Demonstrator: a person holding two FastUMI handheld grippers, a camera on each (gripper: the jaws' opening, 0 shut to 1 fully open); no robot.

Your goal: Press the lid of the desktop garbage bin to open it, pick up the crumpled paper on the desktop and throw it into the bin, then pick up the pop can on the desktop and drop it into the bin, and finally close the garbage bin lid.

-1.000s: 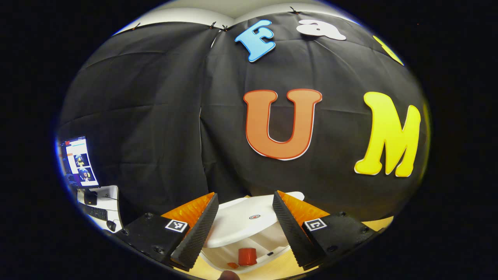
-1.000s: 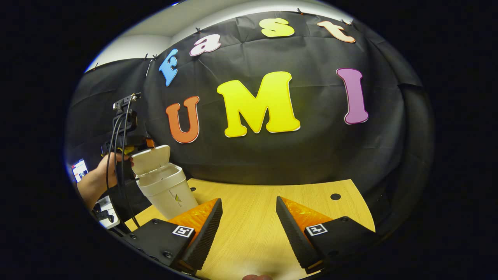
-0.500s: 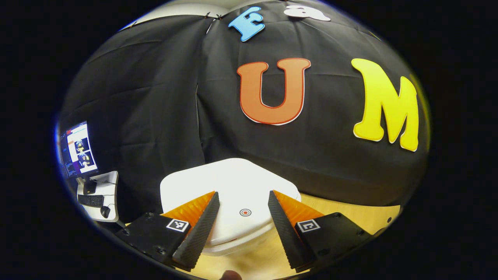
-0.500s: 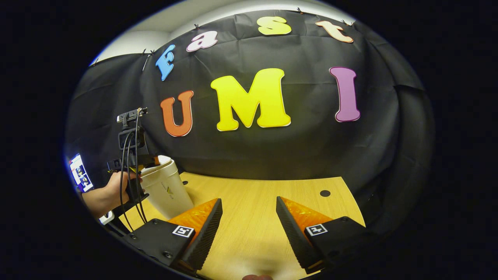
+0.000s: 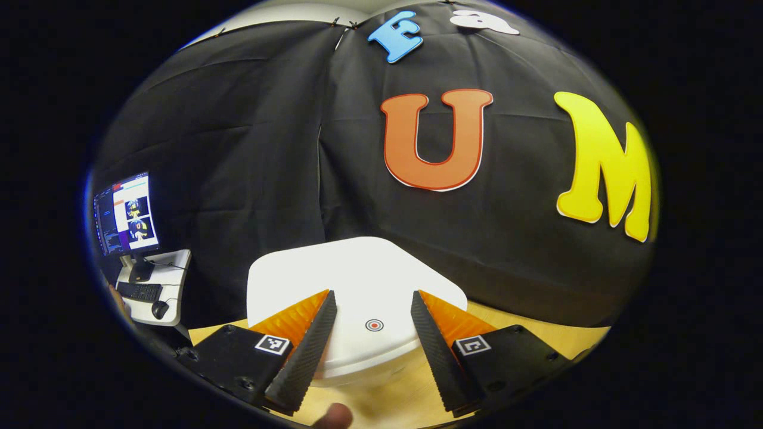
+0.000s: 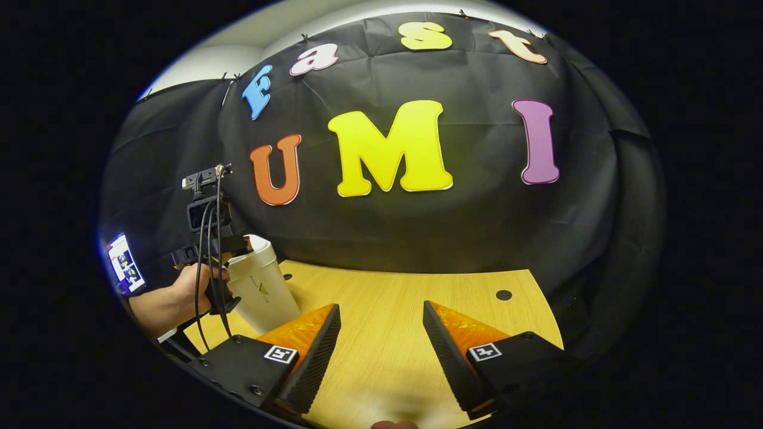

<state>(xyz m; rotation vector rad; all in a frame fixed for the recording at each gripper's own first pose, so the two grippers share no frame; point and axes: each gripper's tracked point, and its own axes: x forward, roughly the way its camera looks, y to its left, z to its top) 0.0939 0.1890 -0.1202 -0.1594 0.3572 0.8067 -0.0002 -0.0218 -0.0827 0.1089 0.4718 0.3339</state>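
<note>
The white bin's lid point(image 5: 357, 280) lies flat and closed right under my left gripper point(image 5: 372, 307), which is open with a finger on each side of the small red ring mark point(image 5: 374, 325). Whether the fingers touch the lid I cannot tell. In the right gripper view the white bin point(image 6: 262, 289) stands at the table's left end, with the left gripper point(image 6: 208, 238) and the hand point(image 6: 194, 283) holding it over the lid. My right gripper point(image 6: 378, 322) is open above bare wooden table point(image 6: 405, 310), holding nothing.
A monitor point(image 5: 125, 211) with a keyboard and mouse on a white side desk point(image 5: 158, 286) stands beyond the table's left end. Two round holes point(image 6: 503, 295) pierce the tabletop near its back edge. The black cloth wall closes the back.
The bin lid went from raised, with a red can visible inside, to flat and closed. My left gripper came down over it. The right gripper barely moved.
</note>
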